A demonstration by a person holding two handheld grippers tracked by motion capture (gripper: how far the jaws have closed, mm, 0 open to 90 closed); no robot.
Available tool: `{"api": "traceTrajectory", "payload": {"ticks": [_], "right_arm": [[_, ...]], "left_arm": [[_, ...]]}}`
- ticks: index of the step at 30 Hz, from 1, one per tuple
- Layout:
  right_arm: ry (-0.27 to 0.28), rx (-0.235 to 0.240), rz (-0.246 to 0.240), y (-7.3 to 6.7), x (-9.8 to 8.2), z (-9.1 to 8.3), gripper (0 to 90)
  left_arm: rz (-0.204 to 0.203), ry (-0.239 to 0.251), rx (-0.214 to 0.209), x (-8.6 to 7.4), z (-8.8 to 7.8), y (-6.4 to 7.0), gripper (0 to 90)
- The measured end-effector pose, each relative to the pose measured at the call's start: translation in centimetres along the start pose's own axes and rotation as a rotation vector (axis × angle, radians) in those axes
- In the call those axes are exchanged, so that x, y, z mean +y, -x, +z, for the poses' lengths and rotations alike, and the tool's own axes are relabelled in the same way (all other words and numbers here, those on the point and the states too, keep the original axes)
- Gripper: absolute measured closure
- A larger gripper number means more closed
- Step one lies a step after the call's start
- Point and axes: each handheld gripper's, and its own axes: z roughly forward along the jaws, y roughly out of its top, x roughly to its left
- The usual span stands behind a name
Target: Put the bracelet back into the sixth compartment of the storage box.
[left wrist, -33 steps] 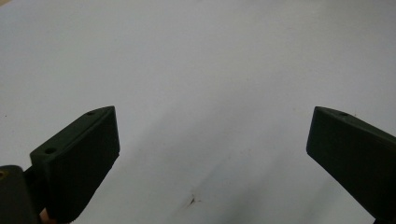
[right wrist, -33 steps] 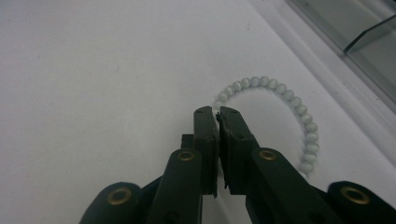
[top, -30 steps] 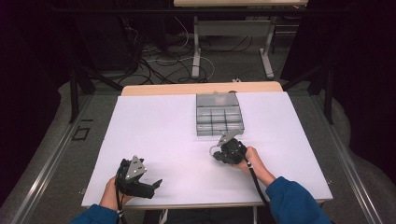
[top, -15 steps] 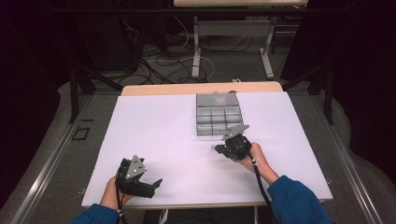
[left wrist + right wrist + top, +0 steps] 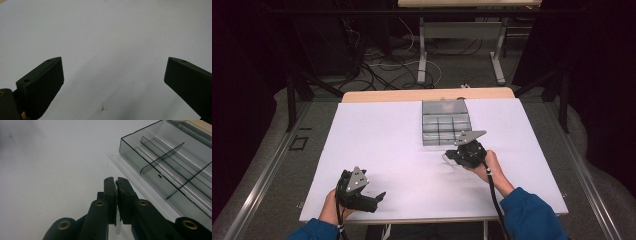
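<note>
**Right gripper shut beside the organiser box, left gripper wide open**

Right gripper [image 5: 451, 156] sits just off the near edge of the clear compartment box [image 5: 446, 121], jaws pressed together. Right gripper view shows a thin pale sliver low between the pads [image 5: 119, 228]; can't tell what it is. Nearest box compartments look bare apart from one small dark speck [image 5: 159, 176].

Left gripper [image 5: 379, 196] is near the bench's front-left corner, well apart from the box, jaws spread wide, nothing between them. Its fingers [image 5: 43, 82] hang over bare sheet with a small brown mark [image 5: 102, 108].

Surface: white sheet [image 5: 377, 135] covers nearly the whole bench; a strip of wood top [image 5: 402, 95] shows along the far edge. The box stands right of centre toward that far edge.

Room: dark, grey floor, tangled cables [image 5: 377, 70] and another table's legs [image 5: 423, 50] beyond the bench, a metal rail [image 5: 262, 180] on the left.
</note>
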Motion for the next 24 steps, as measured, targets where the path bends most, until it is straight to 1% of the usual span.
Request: {"api": "traceTrajectory", "payload": {"ticks": [1,2,3,6,7,9,10,13,15,16,18,19,20,21,22,24], "right_arm": [[0.013,-0.004,0.002,0.0,0.0,-0.2,86.7],[0.013,-0.004,0.002,0.0,0.0,-0.2,86.7],[0.025,-0.008,-0.008,0.0,0.0,-0.4,86.7],[0.013,-0.003,-0.002,-0.1,0.1,-0.7,86.7],[0.015,-0.003,-0.004,-0.1,0.2,-0.8,86.7],[0.032,-0.01,-0.001,-0.1,0.3,-1.0,86.7],[0.03,-0.003,0.001,-0.1,0.4,-1.3,86.6],[0.033,-0.006,0.003,-0.1,0.4,-1.5,86.7],[0.031,-0.007,0.002,0.0,0.5,-1.8,86.6],[0.046,-0.014,0.005,-0.1,0.5,-1.8,86.6],[0.05,-0.021,0.004,-0.1,0.5,-2.1,86.6],[0.052,-0.017,0.004,0.0,0.6,-2.2,86.7],[0.056,-0.025,0.006,0.0,0.6,-2.3,86.6],[0.052,-0.018,0.006,0.0,0.6,-2.5,86.6],[0.06,-0.028,0.006,0.0,0.6,-2.6,86.6],[0.066,-0.032,0.008,0.1,0.6,-3.0,86.6]], "left_arm": [[0.0,0.0,0.001,0.0,0.0,0.0,2.5],[0.0,0.001,0.001,0.0,0.0,0.0,2.5],[0.001,0.0,0.001,0.0,0.0,0.0,2.6],[-0.002,0.009,0.008,0.0,0.0,0.1,2.5],[0.0,0.0,0.0,0.0,-0.1,0.0,2.5],[-0.001,0.002,0.001,0.0,0.0,0.1,2.5],[0.0,0.003,-0.001,0.0,0.1,0.1,2.5],[-0.003,0.005,-0.001,0.0,0.0,0.1,2.5],[0.002,-0.001,0.0,0.0,0.0,0.0,2.5],[0.0,0.002,-0.001,0.0,0.0,0.1,2.5],[-0.002,0.004,-0.002,0.0,0.0,0.1,2.5],[-0.001,0.003,-0.002,0.0,0.0,0.1,2.5],[0.0,0.004,-0.002,0.0,0.0,0.1,2.5],[0.003,0.002,0.0,0.0,0.0,0.1,2.5],[0.004,0.004,0.001,0.0,0.0,0.1,2.5],[0.005,0.002,0.001,0.0,0.0,0.1,2.5]]}}
